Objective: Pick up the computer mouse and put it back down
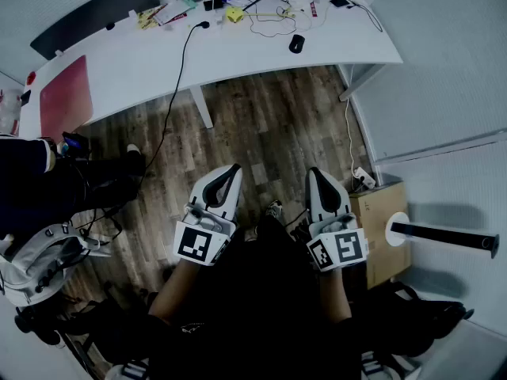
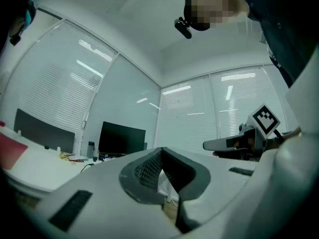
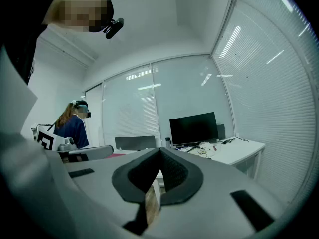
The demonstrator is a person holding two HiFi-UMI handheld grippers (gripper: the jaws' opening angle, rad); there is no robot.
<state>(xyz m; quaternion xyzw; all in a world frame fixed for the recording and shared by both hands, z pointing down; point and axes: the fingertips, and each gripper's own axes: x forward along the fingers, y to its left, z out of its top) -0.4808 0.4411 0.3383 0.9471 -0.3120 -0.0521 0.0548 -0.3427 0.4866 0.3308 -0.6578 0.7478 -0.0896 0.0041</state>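
Observation:
The black computer mouse (image 1: 295, 43) lies on the long white desk (image 1: 238, 54), far ahead, near a loop of thin cable. Both grippers are held low over the person's lap, well short of the desk. My left gripper (image 1: 230, 169) is shut, its dark pads meeting at the tip (image 2: 161, 151) with nothing between them. My right gripper (image 1: 317, 172) is also shut and empty (image 3: 160, 151). Each gripper shows in the other's view, pointing level: the right gripper (image 2: 234, 143) and the left gripper (image 3: 79, 154). The mouse cannot be made out in either gripper view.
A black monitor (image 3: 193, 128) stands at the desk's back edge, among cables, pens and small items (image 1: 238, 13). A red mat (image 1: 65, 95) covers the desk's left end. Another person (image 1: 32, 188) with grippers sits at the left. A cardboard box (image 1: 379, 228) stands on the floor at right.

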